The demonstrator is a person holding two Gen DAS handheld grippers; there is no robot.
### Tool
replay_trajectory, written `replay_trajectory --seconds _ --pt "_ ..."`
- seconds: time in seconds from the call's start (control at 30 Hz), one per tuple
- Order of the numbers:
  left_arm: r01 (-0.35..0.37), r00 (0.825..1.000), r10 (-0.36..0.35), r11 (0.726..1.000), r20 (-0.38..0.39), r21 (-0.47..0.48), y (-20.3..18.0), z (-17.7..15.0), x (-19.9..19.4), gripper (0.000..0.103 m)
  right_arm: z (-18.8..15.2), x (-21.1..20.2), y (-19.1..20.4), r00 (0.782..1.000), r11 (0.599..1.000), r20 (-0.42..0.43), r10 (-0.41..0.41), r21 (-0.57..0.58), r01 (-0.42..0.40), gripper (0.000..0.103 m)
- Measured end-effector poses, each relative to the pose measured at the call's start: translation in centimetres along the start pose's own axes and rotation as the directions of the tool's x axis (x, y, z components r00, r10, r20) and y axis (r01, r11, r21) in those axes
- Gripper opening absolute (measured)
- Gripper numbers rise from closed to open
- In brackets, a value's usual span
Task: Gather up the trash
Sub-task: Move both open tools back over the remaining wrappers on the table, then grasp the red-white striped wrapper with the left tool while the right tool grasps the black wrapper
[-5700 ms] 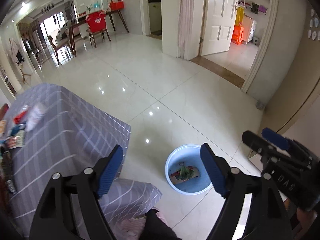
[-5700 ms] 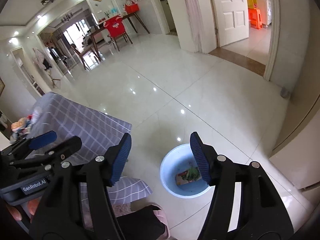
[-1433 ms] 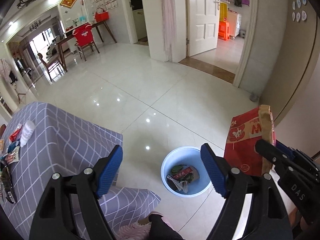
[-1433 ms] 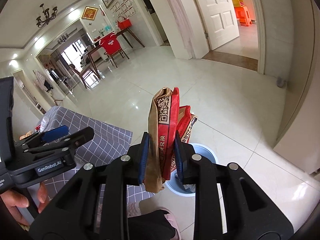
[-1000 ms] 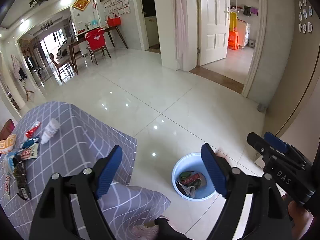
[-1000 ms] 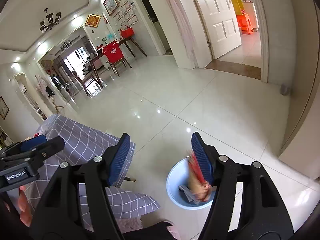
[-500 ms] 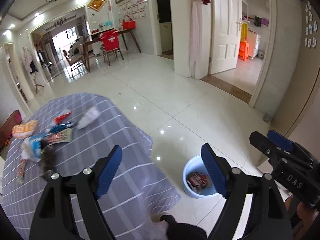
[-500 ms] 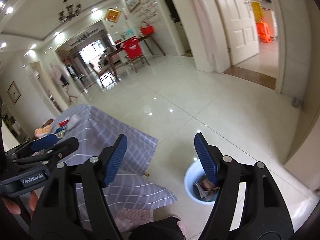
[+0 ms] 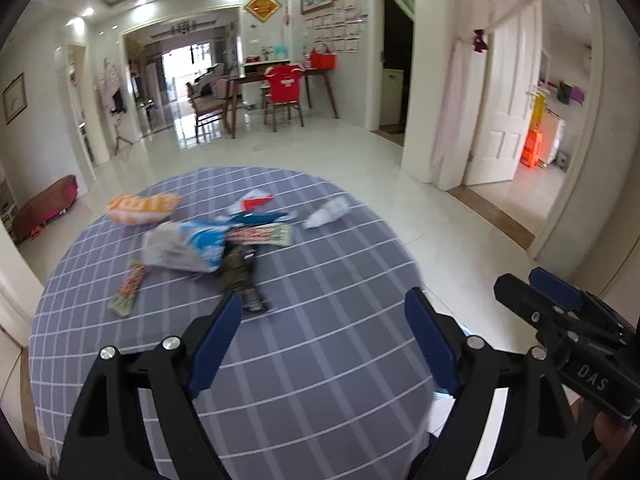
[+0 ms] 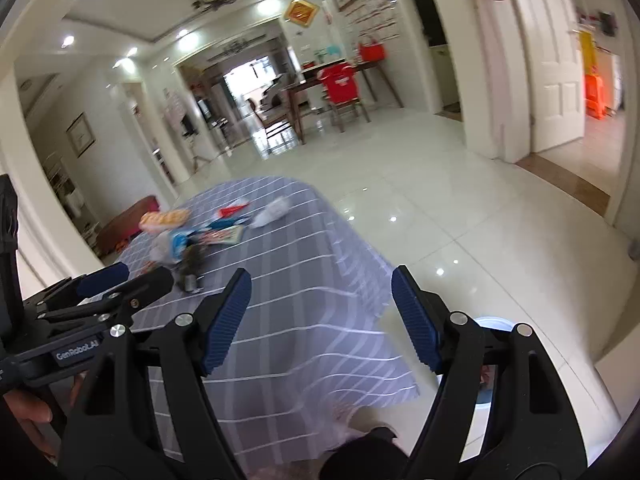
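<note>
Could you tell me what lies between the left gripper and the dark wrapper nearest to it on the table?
Only bare grey checked tablecloth, as the left wrist view shows: the open left gripper hovers just short of the dark wrapper.

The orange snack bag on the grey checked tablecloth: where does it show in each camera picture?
Left wrist view: orange snack bag, left of centre, at the far left of the litter.
Right wrist view: orange snack bag, smaller, at middle left.
Shared landmark: red-draped chair behind.

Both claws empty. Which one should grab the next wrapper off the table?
Left, probably. The left claw is open over the table with the dark wrapper just ahead of it. The right claw, also open, sits at the table's edge, nearer the bin.
</note>
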State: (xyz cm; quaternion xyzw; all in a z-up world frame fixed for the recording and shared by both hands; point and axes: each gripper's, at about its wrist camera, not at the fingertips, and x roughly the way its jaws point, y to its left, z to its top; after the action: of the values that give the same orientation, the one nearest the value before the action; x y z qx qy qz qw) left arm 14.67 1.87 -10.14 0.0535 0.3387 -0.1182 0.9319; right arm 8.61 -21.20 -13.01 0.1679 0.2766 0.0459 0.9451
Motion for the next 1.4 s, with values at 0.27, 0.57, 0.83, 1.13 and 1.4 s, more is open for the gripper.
replay_trajectory --seconds 0.27,0.57,0.83,1.13,1.4 --pt "-0.051 0.999 0.051 0.997 -0.012 -0.062 5.8 -1.2 -0.6 0.082 -0.7 2.6 6.2 0.995 0.994 -0.068 0.069 -0.076 -0.074 0.072" --pt "-0.120 0.992 0.113 0.980 -0.057 -0.160 12.9 -3.3 -0.2 0.082 -1.9 6.2 10.4 0.983 0.984 -0.159 0.091 -0.137 -0.113 0.072" --pt "-0.144 0.988 0.126 0.965 -0.091 -0.221 16.8 -4.1 1.2 0.082 -2.1 10.1 12.2 0.968 0.980 -0.233 0.098 -0.145 -0.134 0.072" --pt "-0.175 0.981 0.153 0.963 -0.117 -0.207 18.3 -3.2 3.1 0.082 -0.7 16.5 15.8 0.943 0.969 -0.327 0.054 -0.211 -0.128 0.070" --pt "-0.195 0.972 0.163 0.960 -0.168 -0.199 20.5 -2.0 6.7 0.081 -0.2 18.6 15.4 0.928 0.965 -0.366 0.075 -0.208 -0.160 0.023"
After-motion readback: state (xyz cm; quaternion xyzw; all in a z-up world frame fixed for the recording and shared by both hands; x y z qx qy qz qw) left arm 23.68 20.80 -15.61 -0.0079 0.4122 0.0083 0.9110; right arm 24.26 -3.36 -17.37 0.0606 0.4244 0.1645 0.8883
